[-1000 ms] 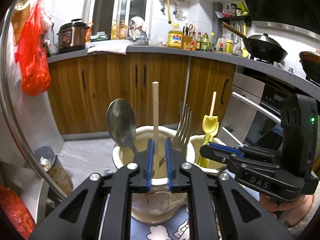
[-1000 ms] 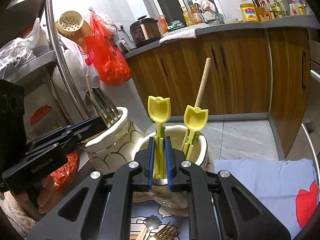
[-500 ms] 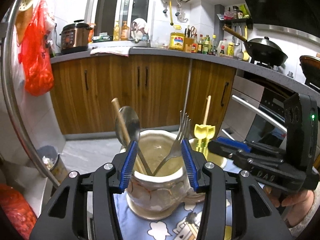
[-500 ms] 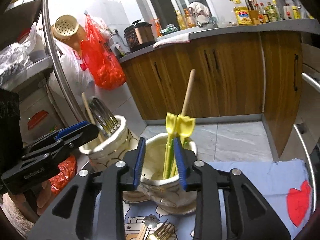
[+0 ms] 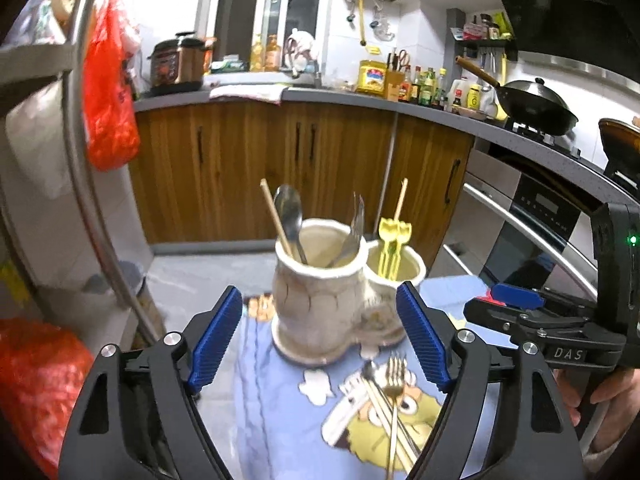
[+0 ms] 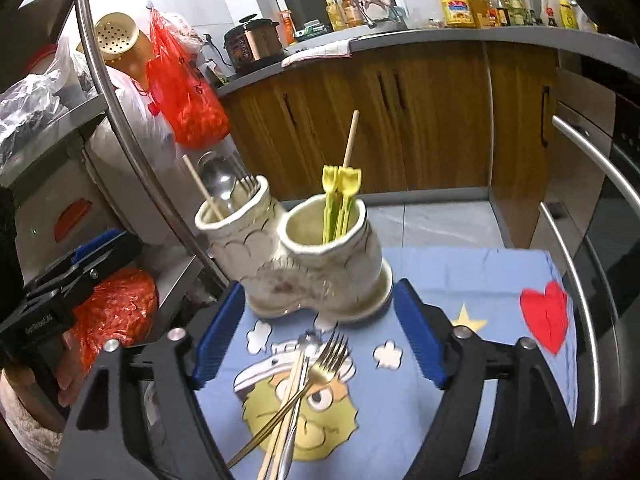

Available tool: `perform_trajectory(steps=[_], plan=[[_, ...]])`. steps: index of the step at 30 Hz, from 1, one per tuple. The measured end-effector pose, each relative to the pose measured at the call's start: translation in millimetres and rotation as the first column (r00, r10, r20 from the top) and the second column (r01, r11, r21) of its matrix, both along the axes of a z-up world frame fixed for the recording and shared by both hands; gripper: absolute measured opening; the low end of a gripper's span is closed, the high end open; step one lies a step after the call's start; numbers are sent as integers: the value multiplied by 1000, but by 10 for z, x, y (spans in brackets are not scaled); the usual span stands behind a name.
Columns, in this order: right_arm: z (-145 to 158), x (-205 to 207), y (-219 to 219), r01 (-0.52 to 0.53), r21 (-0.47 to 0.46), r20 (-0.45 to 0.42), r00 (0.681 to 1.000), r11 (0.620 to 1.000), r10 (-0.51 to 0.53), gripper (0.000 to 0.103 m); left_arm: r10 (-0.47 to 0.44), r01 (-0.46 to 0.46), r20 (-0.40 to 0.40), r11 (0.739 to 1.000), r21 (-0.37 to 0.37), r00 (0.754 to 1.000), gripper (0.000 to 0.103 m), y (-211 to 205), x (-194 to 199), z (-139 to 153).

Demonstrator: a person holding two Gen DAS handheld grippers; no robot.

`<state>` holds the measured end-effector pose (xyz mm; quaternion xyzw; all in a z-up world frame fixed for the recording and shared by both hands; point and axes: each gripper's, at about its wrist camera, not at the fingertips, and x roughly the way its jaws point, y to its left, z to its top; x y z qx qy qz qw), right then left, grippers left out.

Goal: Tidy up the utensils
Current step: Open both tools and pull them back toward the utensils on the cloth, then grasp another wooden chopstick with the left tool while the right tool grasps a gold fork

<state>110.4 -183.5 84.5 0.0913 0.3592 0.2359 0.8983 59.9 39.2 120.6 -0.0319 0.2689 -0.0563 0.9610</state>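
While the blue cloth (image 6: 460,280) carries everything, the two-pot ceramic holder (image 6: 320,276) sorts by kind — metal spoon (image 5: 291,216) and fork in one pot, yellow picks (image 6: 340,184) in the other. Both the left gripper (image 5: 320,340) and right gripper (image 6: 318,344) have just been opening, jaws wide and empty. Loose cutlery (image 6: 304,376) lies crossed before the holder, probably next.

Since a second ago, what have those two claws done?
Both let go. The left gripper released the chopstick, which now leans in the left cup; the right gripper released a yellow pick into the right cup. Both jaws have just been opening, empty, and drew back. Cutlery on the cloth stayed.
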Motion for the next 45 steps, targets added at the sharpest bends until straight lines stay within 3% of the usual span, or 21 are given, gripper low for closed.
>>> perform_trajectory(steps=[2,11,13,16,19,24,32,37,39,45], plan=[[-95,-91,-33,19,20,-10,1000,1000,-18,82,11,-12,-18,1000,-22,1000,91,-5,-65,-101],[-624,-85,-8,43,-52,-55,997,998,-46,82,75,-77,-133,997,-6,988,91,-27,5,-859],[-714,-58,0,31,-60,-51,998,998,-34,82,84,-86,-212,996,0,974,91,-16,111,-1056],[-825,-10,75,-11,-101,-24,1000,995,8,79,72,-75,-242,997,0,968,91,-2,174,-1122],[-890,25,169,-53,-126,-18,999,991,51,69,62,-56,-241,998,30,968,91,-50,201,-1151],[-1030,112,311,-126,-125,-70,991,984,117,49,33,-32,-289,999,7,957,91,-107,265,-1229],[-1135,254,437,-135,-105,-132,984,985,121,40,19,-25,-320,1000,-13,947,91,-95,311,-1291],[-1234,353,481,-146,-56,-203,970,988,132,27,15,-27,-338,999,-33,941,91,-75,326,-1321],[-1268,379,428,-135,-15,-226,966,991,128,13,17,-26,-335,999,-24,942,91,-82,323,-1320],[-1224,319,273,-143,56,-222,963,988,152,4,1,-8,-334,1000,-21,942,91,-115,305,-1320]])
